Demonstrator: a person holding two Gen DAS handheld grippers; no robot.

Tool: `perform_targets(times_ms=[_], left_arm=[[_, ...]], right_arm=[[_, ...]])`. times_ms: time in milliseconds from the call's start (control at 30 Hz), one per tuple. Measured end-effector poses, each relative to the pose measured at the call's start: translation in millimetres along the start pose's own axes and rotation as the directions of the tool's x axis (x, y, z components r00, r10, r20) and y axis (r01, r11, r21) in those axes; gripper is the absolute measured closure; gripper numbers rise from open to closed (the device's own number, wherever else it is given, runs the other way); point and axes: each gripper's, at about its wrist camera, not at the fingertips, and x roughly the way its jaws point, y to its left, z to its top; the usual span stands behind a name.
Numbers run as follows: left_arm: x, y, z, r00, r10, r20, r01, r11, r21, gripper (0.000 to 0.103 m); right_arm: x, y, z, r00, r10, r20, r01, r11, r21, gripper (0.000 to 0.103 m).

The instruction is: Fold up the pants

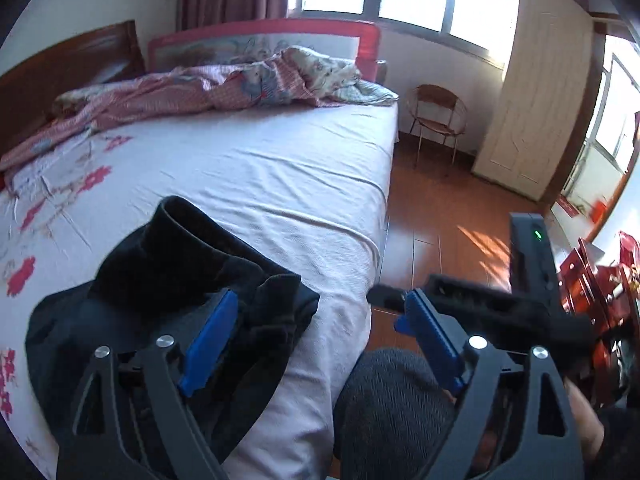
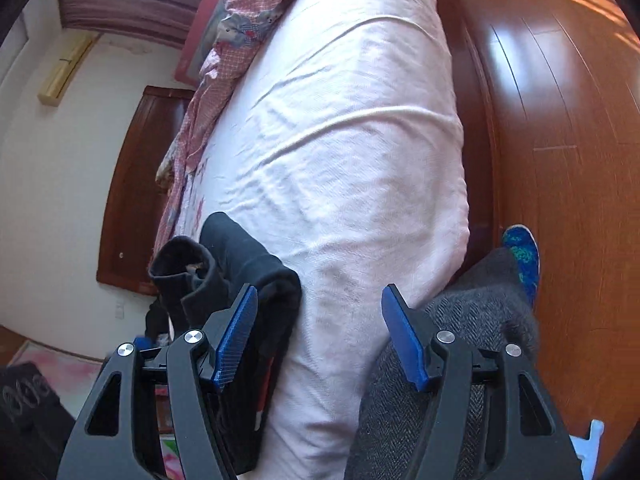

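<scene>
Left wrist view shows folded black fabric pants (image 1: 168,280) lying on the pink-sheeted bed (image 1: 260,168), both grippers' jaws released, grasping nothing.

A bed (image 1: 280,168) covered by a pale pink sheet (image 2: 360,140) carries everything. In the left wrist view, black pants (image 1: 160,280) lie in a folded heap on the sheet at about 7 o'clock, near the bed's edge. A rumpled pink checked quilt (image 1: 192,92) lies across the far end at 11 o'clock. A reddish wooden floor (image 1: 440,208) runs beside the bed at 3 o'clock.
</scene>
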Motion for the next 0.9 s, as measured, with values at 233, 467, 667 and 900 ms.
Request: perform_targets(times_ms=[233,467,667,900], left_arm=[[-98,131,-41,0.967,0.255,-0.032,-0.253,0.928,-0.274,0.005],[-117,174,-94,0.945,0.325,-0.033,-0.294,0.804,-0.517,0.005],[-84,150,-82,0.960,0.281,-0.014,-0.250,0.828,-0.502,0.005],[-88,151,-88,0.966,0.258,-0.015,-0.226,0.815,-0.533,0.005]], right_arm=[[32,76,-11,0.947,0.235,-0.218,-0.250,0.967,-0.041,0.039],[70,98,-9,0.940,0.157,-0.303,-0.142,0.987,0.071,0.039],[91,106,-20,0.944,-0.072,-0.321,0.062,0.997,-0.042,0.039],[101,156,-36,0.945,-0.205,-0.256,0.085,0.908,-0.410,0.077]])
